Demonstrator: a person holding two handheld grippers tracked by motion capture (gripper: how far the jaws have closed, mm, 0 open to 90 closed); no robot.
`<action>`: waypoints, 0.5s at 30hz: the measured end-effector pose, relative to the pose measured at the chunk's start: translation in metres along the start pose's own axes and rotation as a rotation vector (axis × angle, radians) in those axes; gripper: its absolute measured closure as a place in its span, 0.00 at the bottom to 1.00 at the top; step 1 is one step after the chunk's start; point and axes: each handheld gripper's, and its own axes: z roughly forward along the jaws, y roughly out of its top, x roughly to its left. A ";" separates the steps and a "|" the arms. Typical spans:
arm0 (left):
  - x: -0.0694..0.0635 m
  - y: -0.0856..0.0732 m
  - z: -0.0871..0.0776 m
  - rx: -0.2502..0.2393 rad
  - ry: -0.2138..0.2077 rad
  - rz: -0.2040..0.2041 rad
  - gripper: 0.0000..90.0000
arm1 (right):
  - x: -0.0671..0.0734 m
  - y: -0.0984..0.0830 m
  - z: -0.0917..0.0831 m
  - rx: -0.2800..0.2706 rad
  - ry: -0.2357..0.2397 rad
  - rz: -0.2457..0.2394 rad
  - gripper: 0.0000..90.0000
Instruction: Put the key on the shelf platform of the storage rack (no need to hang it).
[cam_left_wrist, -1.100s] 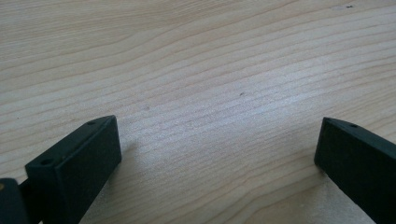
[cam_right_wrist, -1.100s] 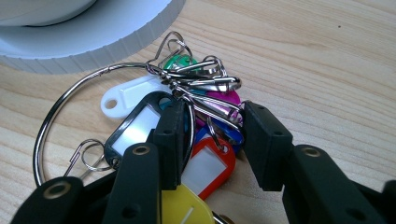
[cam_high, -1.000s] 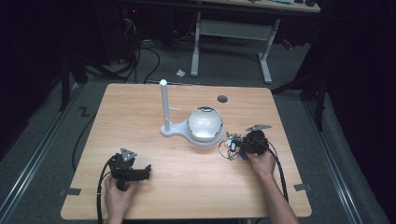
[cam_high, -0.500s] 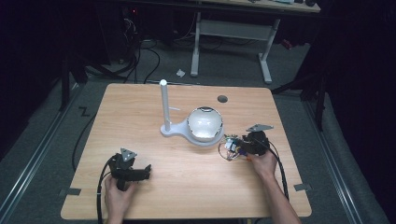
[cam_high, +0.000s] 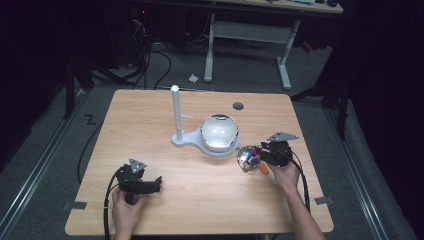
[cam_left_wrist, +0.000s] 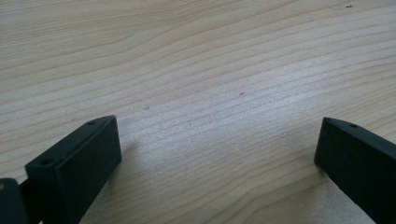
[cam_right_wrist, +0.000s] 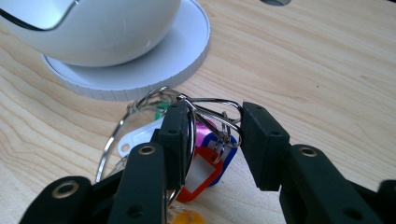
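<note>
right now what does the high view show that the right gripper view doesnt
High view alone: the left gripper low on the table, the white upright post and both hands.

Right gripper view alone: the wire rings of the key ring bunch between its jaws, and the red tag with its blank label window.

Both: the white dome on its round base, the bunch of coloured tags and the right gripper.

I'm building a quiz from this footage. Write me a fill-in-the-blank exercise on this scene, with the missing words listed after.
1. The right claw closes around a wire ring of coloured plastic ____ tags.
2. The left claw is ____, with bare wooden table between its jaws.
3. The glossy white dome sits on a round white base, beside an upright white ____.

Missing words: key; open; post
</note>
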 end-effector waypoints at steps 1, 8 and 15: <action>0.000 0.000 0.000 0.000 0.000 0.000 0.01 | 0.000 0.000 -0.001 -0.004 0.000 0.001 0.70; 0.000 0.000 0.000 0.000 0.000 0.000 0.01 | 0.001 0.004 -0.016 -0.045 -0.004 -0.016 0.72; 0.000 0.000 0.000 0.000 -0.001 0.001 0.01 | 0.006 0.012 -0.028 -0.071 -0.014 -0.063 0.77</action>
